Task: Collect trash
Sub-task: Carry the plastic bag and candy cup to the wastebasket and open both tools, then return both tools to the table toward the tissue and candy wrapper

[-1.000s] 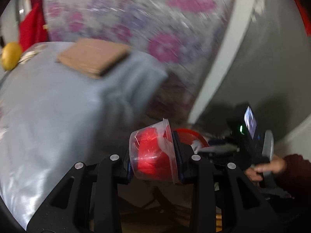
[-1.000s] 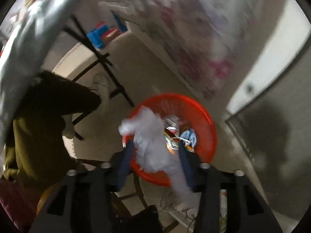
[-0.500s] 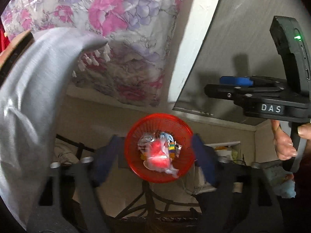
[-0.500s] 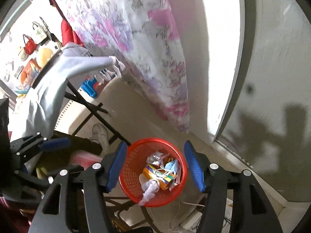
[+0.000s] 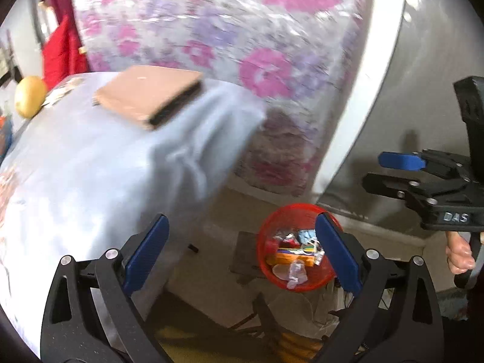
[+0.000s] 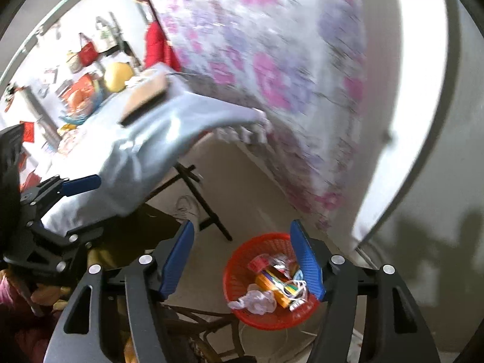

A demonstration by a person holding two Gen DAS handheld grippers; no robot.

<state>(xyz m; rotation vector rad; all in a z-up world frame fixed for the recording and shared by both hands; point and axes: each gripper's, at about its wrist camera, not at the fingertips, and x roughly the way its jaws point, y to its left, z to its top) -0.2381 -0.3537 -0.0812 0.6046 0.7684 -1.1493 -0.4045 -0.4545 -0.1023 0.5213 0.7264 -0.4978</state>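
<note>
My cup and tissue have dropped into the red basket — left tool and right tool both gape wide, empty.

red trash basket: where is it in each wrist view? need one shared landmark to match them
Left wrist: red basket sits lower centre-right, partly behind the left gripper's right-hand finger.
Right wrist: same basket at lower centre, between the open fingers of the right gripper.
Shared landmark: the flat brown board on the grey-blue tablecloth, upper left in both.

Red basket, pink-and-purple floral curtain, pale blue tablecloth
</note>
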